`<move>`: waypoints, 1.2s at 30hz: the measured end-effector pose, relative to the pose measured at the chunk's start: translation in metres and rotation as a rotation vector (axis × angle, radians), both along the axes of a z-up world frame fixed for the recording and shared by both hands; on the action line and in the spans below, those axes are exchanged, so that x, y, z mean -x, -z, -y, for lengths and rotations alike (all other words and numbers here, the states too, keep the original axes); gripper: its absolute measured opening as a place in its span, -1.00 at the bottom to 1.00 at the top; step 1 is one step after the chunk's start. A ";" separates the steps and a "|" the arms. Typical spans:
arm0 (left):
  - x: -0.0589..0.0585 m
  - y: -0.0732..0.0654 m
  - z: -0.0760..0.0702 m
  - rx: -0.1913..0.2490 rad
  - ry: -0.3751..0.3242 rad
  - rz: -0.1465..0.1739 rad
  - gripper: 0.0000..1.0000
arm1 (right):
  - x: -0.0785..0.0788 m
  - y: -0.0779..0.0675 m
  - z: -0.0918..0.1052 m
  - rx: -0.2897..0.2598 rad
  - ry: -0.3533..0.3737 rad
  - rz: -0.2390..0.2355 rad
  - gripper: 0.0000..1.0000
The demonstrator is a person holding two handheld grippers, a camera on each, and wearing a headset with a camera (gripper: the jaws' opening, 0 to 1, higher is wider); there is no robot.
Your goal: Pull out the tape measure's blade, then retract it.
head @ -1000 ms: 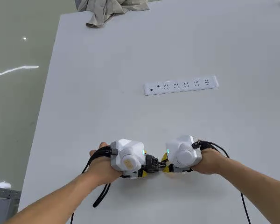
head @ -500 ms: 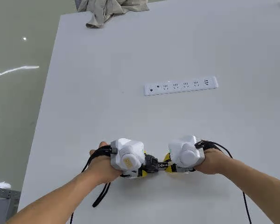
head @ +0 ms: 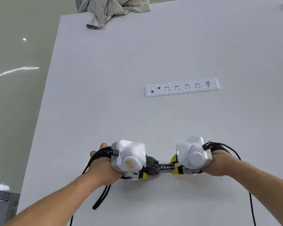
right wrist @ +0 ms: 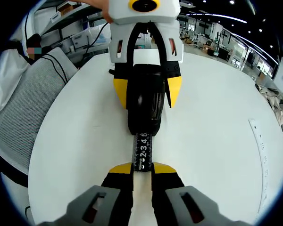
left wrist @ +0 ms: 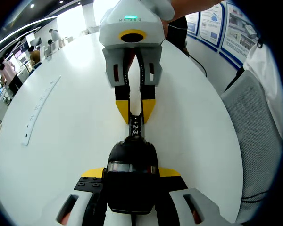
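The black tape measure (head: 153,165) lies low over the white table (head: 132,70), between my two grippers. My left gripper (head: 147,168) is shut on its case (left wrist: 132,174), yellow pads on either side. My right gripper (head: 174,168) faces it, and its yellow tips (right wrist: 142,168) pinch the end of the blade (right wrist: 142,150). A short stretch of blade (head: 166,166) with black numerals spans the gap; in the left gripper view it (left wrist: 135,129) runs from the case mouth to the right gripper's tips (left wrist: 135,112).
A white power strip (head: 181,87) lies across the middle of the table, beyond the grippers. Crumpled cloth (head: 108,9) sits at the far left corner. The table's left edge (head: 42,108) drops to the floor. Black cables trail behind both hands.
My right gripper has moved to the right, away from the left one, drawing a short length of blade out of the case. The left gripper has stayed in place.
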State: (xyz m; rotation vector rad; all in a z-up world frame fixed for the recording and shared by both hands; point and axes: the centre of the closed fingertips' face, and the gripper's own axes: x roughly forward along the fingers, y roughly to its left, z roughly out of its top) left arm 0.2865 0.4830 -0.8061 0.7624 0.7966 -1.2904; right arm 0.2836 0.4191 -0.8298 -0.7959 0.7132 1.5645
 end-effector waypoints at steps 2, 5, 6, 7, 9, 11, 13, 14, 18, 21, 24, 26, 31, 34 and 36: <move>0.000 0.000 0.000 -0.002 0.001 -0.002 -0.26 | 0.000 -0.002 0.003 -0.001 0.002 0.002 -0.74; 0.000 0.000 0.000 -0.001 0.003 -0.006 -0.26 | -0.001 -0.001 0.007 0.004 0.005 -0.001 -0.74; 0.000 0.001 0.000 -0.003 0.006 -0.006 -0.26 | -0.001 -0.001 0.009 0.005 0.007 -0.001 -0.74; 0.000 0.001 0.000 -0.004 0.007 -0.007 -0.26 | -0.001 -0.001 0.010 0.004 0.009 -0.002 -0.74; 0.000 0.001 0.000 -0.005 0.008 -0.007 -0.26 | -0.001 -0.002 0.014 0.001 0.016 -0.004 -0.74; 0.000 0.000 0.001 -0.007 0.009 -0.008 -0.26 | -0.001 -0.003 0.018 0.002 0.022 -0.005 -0.74; 0.000 0.001 0.001 -0.008 0.010 -0.008 -0.26 | -0.001 -0.003 0.021 0.004 0.025 -0.005 -0.74; 0.000 0.000 0.001 -0.008 0.009 -0.009 -0.26 | -0.002 -0.002 0.023 0.005 0.027 -0.005 -0.74; 0.000 0.001 0.001 -0.008 0.010 -0.011 -0.26 | -0.002 -0.001 0.029 0.008 0.031 -0.006 -0.74; 0.000 0.001 0.001 -0.008 0.010 -0.012 -0.26 | -0.002 -0.003 0.033 0.005 0.038 -0.009 -0.74; 0.000 0.001 0.001 -0.007 0.007 -0.013 -0.26 | -0.002 -0.002 0.038 0.008 0.041 -0.010 -0.75; 0.000 0.001 0.001 -0.005 0.006 -0.015 -0.26 | -0.002 -0.003 0.042 0.008 0.044 -0.012 -0.75; 0.000 0.001 0.001 -0.008 0.011 -0.014 -0.26 | -0.002 -0.002 0.052 0.013 0.052 -0.016 -0.75; 0.000 0.001 0.001 -0.008 0.011 -0.013 -0.26 | -0.002 -0.002 0.057 0.016 0.052 -0.015 -0.75; 0.000 0.001 0.001 -0.009 0.013 -0.012 -0.26 | -0.002 -0.002 0.061 0.019 0.053 -0.013 -0.75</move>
